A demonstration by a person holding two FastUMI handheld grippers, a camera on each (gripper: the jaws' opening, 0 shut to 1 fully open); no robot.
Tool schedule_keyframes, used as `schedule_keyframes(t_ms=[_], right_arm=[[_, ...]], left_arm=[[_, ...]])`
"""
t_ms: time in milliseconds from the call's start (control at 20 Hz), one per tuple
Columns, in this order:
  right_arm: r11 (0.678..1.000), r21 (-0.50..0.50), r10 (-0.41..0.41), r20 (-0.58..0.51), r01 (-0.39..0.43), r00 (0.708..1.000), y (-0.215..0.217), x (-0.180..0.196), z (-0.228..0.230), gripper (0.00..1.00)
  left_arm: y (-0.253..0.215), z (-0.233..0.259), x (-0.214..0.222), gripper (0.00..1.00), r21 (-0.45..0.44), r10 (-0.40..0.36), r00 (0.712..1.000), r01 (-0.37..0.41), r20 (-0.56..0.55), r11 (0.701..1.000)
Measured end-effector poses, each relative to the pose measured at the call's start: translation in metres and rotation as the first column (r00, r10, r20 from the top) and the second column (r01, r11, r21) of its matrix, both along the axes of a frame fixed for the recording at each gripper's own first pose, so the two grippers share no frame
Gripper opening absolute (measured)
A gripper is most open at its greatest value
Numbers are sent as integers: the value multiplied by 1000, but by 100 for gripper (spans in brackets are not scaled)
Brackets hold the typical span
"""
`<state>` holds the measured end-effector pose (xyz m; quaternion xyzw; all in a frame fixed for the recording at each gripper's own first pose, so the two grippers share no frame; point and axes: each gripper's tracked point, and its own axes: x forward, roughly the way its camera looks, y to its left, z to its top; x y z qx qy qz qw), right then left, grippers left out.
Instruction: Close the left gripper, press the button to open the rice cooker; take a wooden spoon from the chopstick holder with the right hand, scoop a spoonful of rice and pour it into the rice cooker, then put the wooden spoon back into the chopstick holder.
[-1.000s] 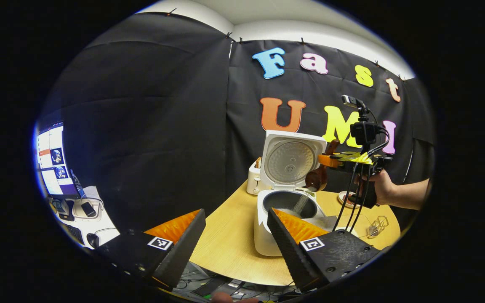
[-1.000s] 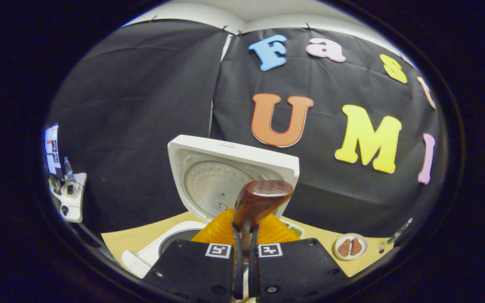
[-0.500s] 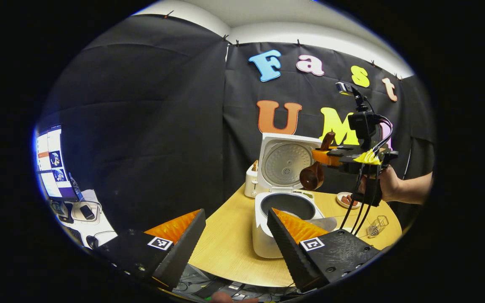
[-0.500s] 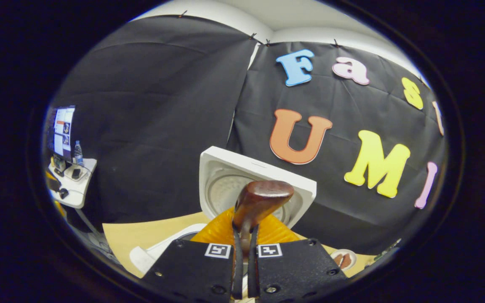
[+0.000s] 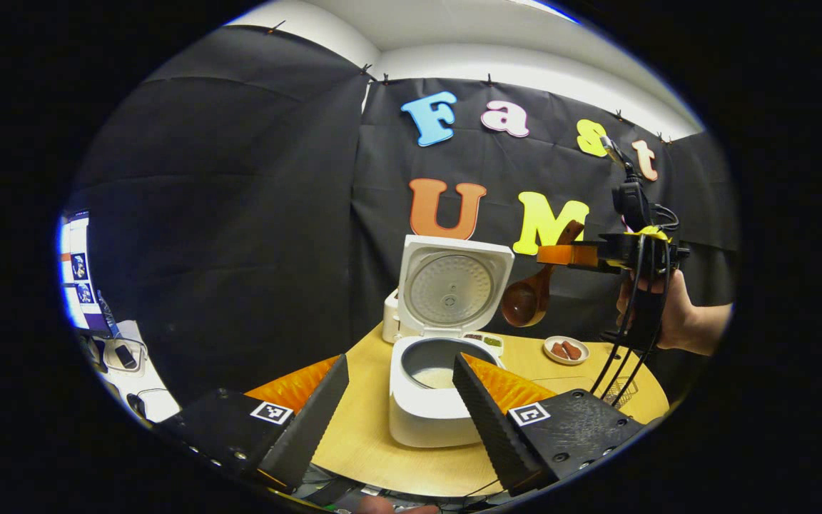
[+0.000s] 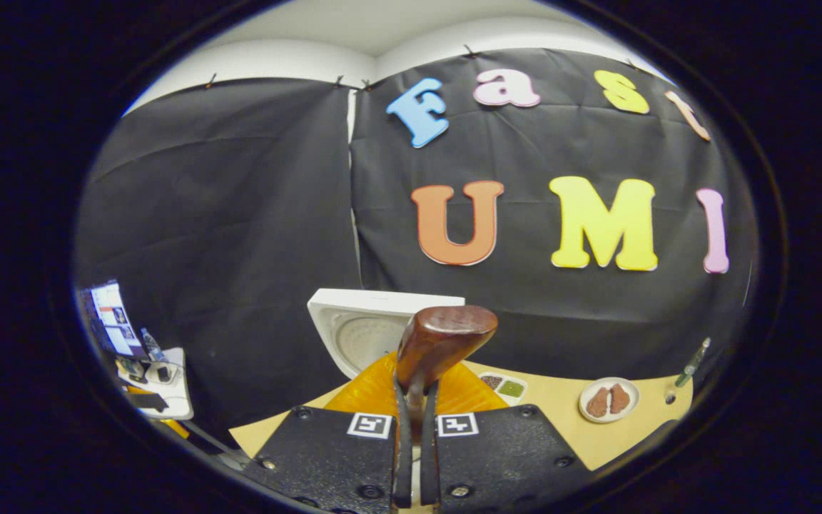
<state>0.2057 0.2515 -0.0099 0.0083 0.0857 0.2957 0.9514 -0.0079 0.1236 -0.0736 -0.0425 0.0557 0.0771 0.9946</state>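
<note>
Right tool clamped narrow on wooden spoon handle, bowl hanging down at 2 o'clock above open rice cooker on counter. Left tool spread wide, holding nothing. Spoon judged light, stiff, smooth; likely to pivot if gripped mid-handle, so best pinched near the end. Chopstick holder possibly the wire thing at 4 o'clock, too unclear.

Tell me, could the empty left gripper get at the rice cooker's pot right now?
Probably yes: the left gripper is open, the rice cooker lies just ahead with its lid up, and the wooden spoon hangs off to the side.
</note>
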Motion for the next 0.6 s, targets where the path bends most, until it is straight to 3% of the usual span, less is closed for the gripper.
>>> schedule_keyframes(t_ms=[300, 600], right_arm=[[976, 104, -181, -92, 191, 979, -133, -14, 1, 10], [920, 114, -361, -130, 375, 924, -264, -27, -13, 10]], left_arm=[[-64, 22, 35, 94, -37, -102, 994, 104, 33, 994], [-114, 35, 56, 95, -25, -178, 981, 180, 72, 983]])
